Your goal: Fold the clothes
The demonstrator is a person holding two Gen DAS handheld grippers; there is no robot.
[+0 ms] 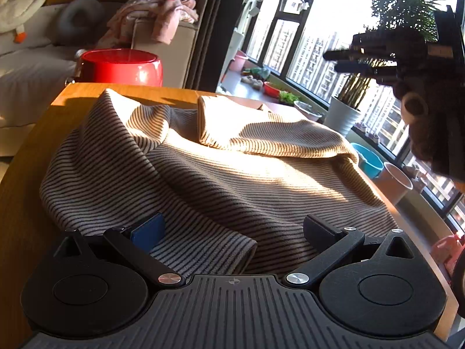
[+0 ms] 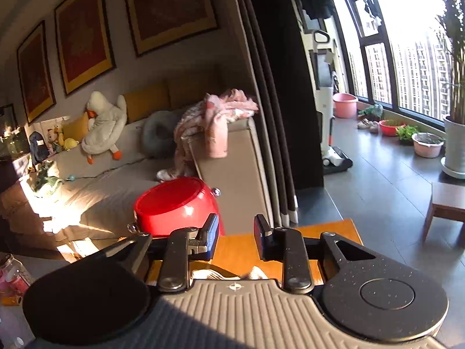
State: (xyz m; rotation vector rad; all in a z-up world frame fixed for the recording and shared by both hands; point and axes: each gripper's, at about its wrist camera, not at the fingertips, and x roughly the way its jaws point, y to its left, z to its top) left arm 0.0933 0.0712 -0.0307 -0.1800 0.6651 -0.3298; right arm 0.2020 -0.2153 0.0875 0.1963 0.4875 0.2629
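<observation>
A beige sweater with thin dark stripes (image 1: pixel 221 174) lies rumpled on the wooden table (image 1: pixel 26 192), one sleeve folded across its far part. My left gripper (image 1: pixel 232 229) is open and low over the sweater's near edge, its fingers wide apart with cloth between them but not pinched. My right gripper (image 2: pixel 236 240) is open and empty, held high above the table's far edge; only a sliver of the sweater (image 2: pixel 255 273) shows beneath it. The right gripper also shows in the left wrist view (image 1: pixel 345 61) at the upper right, raised in the air.
A red round stool (image 2: pixel 177 206) stands just past the table's far edge, with a beige sofa (image 2: pixel 116 171) holding a goose plush and pink clothes (image 2: pixel 215 116). Plant pots and basins (image 2: pixel 427 144) line the window. A small wooden stool (image 2: pixel 447 203) stands at the right.
</observation>
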